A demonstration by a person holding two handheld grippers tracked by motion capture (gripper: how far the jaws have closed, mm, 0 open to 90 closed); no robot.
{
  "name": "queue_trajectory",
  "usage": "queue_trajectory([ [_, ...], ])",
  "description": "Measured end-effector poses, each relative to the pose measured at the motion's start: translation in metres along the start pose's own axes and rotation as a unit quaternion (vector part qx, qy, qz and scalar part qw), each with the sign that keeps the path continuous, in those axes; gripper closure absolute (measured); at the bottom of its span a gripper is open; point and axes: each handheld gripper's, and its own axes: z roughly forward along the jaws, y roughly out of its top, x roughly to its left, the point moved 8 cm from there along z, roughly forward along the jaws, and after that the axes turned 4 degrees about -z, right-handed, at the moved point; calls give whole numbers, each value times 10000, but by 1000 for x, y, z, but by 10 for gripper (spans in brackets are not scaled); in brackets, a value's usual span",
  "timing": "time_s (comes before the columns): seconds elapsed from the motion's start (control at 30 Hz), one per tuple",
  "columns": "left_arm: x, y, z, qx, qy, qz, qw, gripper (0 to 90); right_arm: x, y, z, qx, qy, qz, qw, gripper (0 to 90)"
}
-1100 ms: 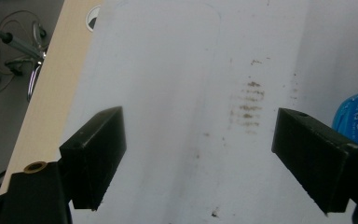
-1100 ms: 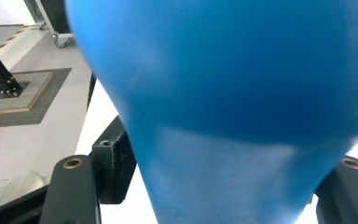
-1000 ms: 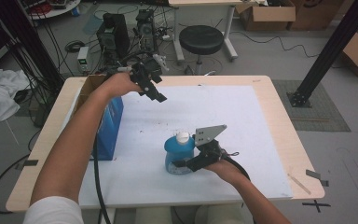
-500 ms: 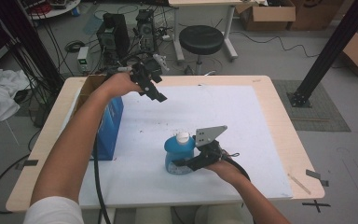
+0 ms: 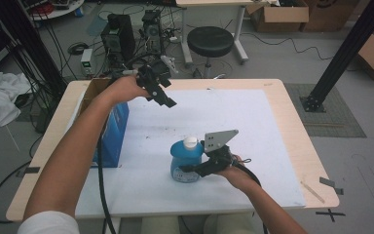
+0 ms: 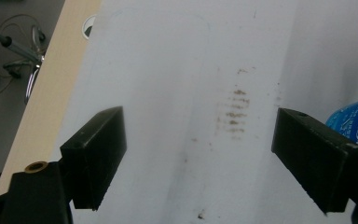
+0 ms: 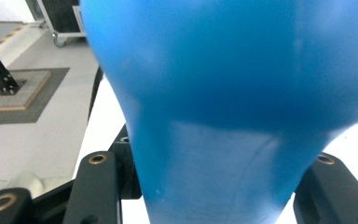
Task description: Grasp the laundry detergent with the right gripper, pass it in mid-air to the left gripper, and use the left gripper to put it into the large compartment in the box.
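Observation:
A blue bottle (image 5: 185, 165) with a white cap stands upright on the white mat (image 5: 233, 122), toward the table's front. My right gripper (image 5: 196, 170) comes at it from the right and is shut on its body. Its jaws have just been closing with the bottle between them. In the right gripper view the blue bottle (image 7: 223, 93) sits pressed between the two black jaws of the right gripper (image 7: 212, 191). My left gripper (image 5: 161, 97) hovers over the mat's back left, open and holding nothing. In the left gripper view, the left gripper (image 6: 200, 158) has its jaws wide apart over bare mat, with the bottle's label (image 6: 354, 121) at the right edge.
A blue box (image 5: 113, 127) stands at the table's left edge under my left forearm. Beyond the far edge are a black stool (image 5: 210, 41) and electronics with cables (image 5: 121, 34). A black strut's base (image 5: 316, 102) sits on the floor at right.

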Motion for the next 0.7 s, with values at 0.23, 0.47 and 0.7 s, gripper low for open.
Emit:
queue_trajectory([
  [0.23, -19, 4, -14, -5, -113, -61, 9999, 187, 0, 14, -7, -10, 19, -63, 10000, 453],
  [0.47, -42, 7, -30, 130, -198, 72, 9997, 196, -8, 27, -25, -51, -81, -24, 10000, 453],
  [0.7, -69, 12, -47, 279, -226, 364, 9987, 194, -19, 35, -46, -1, -302, -62, 9995, 453],
])
